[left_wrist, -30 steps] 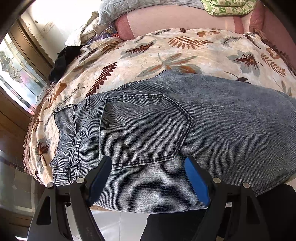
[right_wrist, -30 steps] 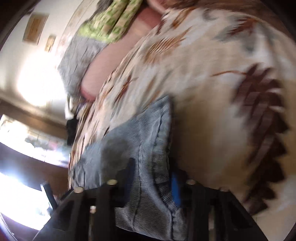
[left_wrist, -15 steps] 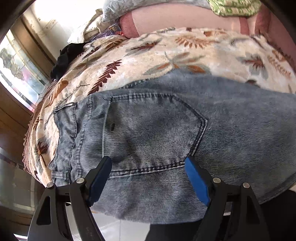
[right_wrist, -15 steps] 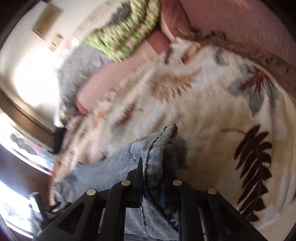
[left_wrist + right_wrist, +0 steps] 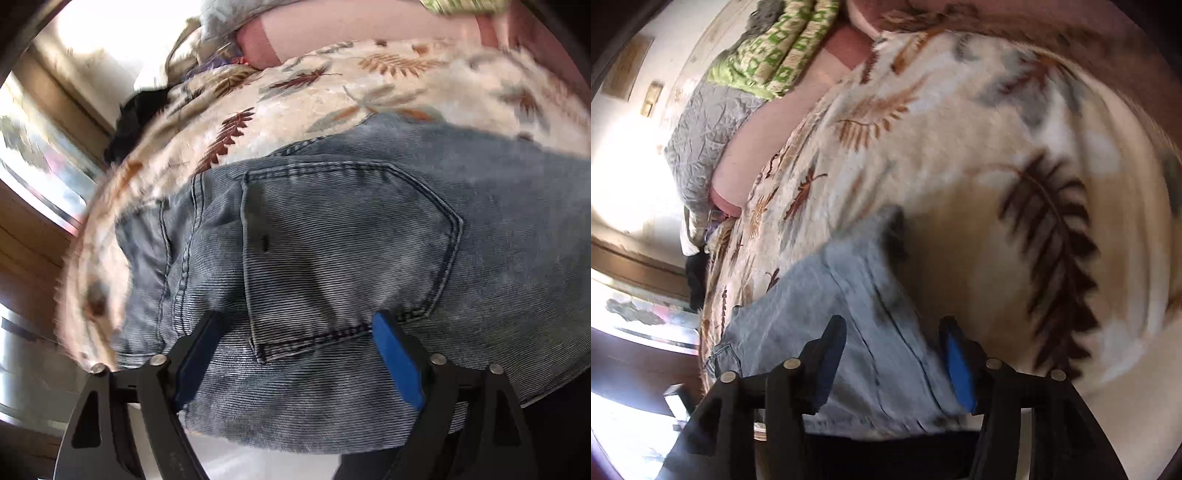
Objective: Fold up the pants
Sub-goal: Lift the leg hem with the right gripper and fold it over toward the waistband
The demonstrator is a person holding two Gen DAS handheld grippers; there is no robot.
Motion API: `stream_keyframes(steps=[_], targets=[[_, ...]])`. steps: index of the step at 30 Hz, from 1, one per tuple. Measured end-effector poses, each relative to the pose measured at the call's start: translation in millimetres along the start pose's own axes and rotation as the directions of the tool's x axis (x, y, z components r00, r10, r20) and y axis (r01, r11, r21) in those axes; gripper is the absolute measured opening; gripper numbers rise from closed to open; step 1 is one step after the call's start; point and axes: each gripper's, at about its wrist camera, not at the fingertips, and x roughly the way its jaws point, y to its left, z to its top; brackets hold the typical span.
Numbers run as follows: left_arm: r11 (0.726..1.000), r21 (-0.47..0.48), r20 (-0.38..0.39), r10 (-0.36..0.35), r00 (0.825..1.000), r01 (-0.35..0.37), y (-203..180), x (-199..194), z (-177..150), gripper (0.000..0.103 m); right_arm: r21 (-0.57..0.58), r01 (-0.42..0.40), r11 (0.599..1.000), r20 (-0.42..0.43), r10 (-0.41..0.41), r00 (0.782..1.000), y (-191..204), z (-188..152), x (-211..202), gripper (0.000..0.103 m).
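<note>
Left gripper [image 5: 295,354] hovered nearest, fingers spread wide over the jeans [image 5: 351,240], straddling the back pocket's [image 5: 343,254] lower edge. Right gripper [image 5: 892,363] likewise spread, over a blurred denim end; contact unclear. Jeans lay flat on the leaf-print blanket [image 5: 295,99]. Beyond the jeans, a pink pillow [image 5: 351,33] and green patterned cloth [image 5: 775,48].
</note>
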Motion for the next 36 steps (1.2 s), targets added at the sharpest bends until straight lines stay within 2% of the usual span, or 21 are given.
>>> stream_keyframes(steps=[3,4,6,8,9,11,12,15,16,17,19,21,24,28,32,36], targets=[[0.997,-0.059,-0.02,-0.047,0.999,0.046,15.7,7.1,-2.3,0.097,0.005,-0.036,0.999,-0.025,0.036,0.999,-13.0,-13.6,6.2,0.056],[0.997,-0.066,-0.023,-0.052,0.998,0.051,17.1,7.3,-2.4,0.097,0.018,-0.073,0.997,-0.022,0.073,0.997,-18.1,-17.3,10.7,0.058],[0.998,-0.047,-0.027,-0.034,0.999,0.033,14.7,6.1,-3.2,0.097,0.024,-0.159,0.987,-0.034,0.159,0.987,-18.5,-21.4,17.8,0.057],[0.999,-0.031,-0.022,-0.017,1.0,0.017,10.4,4.4,-5.7,0.097,0.014,-0.228,0.974,-0.082,0.228,0.97,-13.7,-26.3,25.5,0.055],[0.999,-0.03,-0.024,-0.015,1.0,0.014,8.7,2.7,-7.8,0.097,-0.002,-0.239,0.971,-0.103,0.238,0.966,-9.2,-29.5,29.1,0.053],[0.999,-0.035,-0.034,-0.019,0.999,0.017,7.5,0.4,-9.5,0.097,-0.027,-0.238,0.971,-0.082,0.235,0.968,-7.8,-29.3,26.9,0.049],[0.999,-0.037,-0.039,-0.02,0.999,0.019,7.5,0.5,-9.1,0.097,-0.013,-0.264,0.964,-0.065,0.263,0.963,-11.9,-27.8,25.4,0.045],[0.999,-0.035,-0.046,-0.006,0.999,0.005,5.1,-0.7,-8.9,0.097,0.081,-0.302,0.95,-0.042,0.306,0.951,-29.7,-24.1,32.1,0.045],[0.999,-0.035,-0.047,-0.003,0.999,0.001,4.7,-0.4,-8.1,0.097,0.097,-0.334,0.938,-0.042,0.339,0.94,-32.0,-24.8,35.6,0.045],[0.999,-0.035,-0.048,-0.001,0.999,-0.001,4.4,-1.5,-7.9,0.097,0.096,-0.338,0.936,-0.033,0.342,0.939,-31.2,-25.4,36.8,0.043],[0.999,-0.041,-0.05,-0.007,0.999,0.005,7.4,-0.5,-5.5,0.097,0.079,-0.321,0.944,-0.026,0.324,0.946,-24.6,-25.3,34.9,0.027],[0.999,-0.048,-0.044,-0.016,0.999,0.014,9.4,-5.9,-7.0,0.097,0.057,-0.32,0.946,-0.019,0.321,0.947,-13.7,-25.5,29.4,0.024],[0.997,-0.069,-0.021,-0.042,0.999,0.04,14.9,-16.9,-7.9,0.097,-0.036,-0.285,0.958,0.02,0.286,0.958,22.7,-23.4,9.3,0.024],[0.991,-0.105,0.013,-0.081,0.997,0.082,23.5,-32.0,-6.9,0.097,-0.197,-0.225,0.954,0.052,0.24,0.969,92.9,-23.5,-20.9,0.024],[0.983,-0.14,0.055,-0.116,0.992,0.123,35.8,-46.4,-6.8,0.097,-0.361,-0.171,0.917,0.018,0.19,0.982,173.3,-35.7,-19.2,0.024],[0.973,-0.18,0.083,-0.133,0.988,0.146,52.9,-56.1,-10.1,0.097,-0.498,-0.148,0.855,-0.064,0.134,0.989,246.1,-65.4,13.0,0.024]])
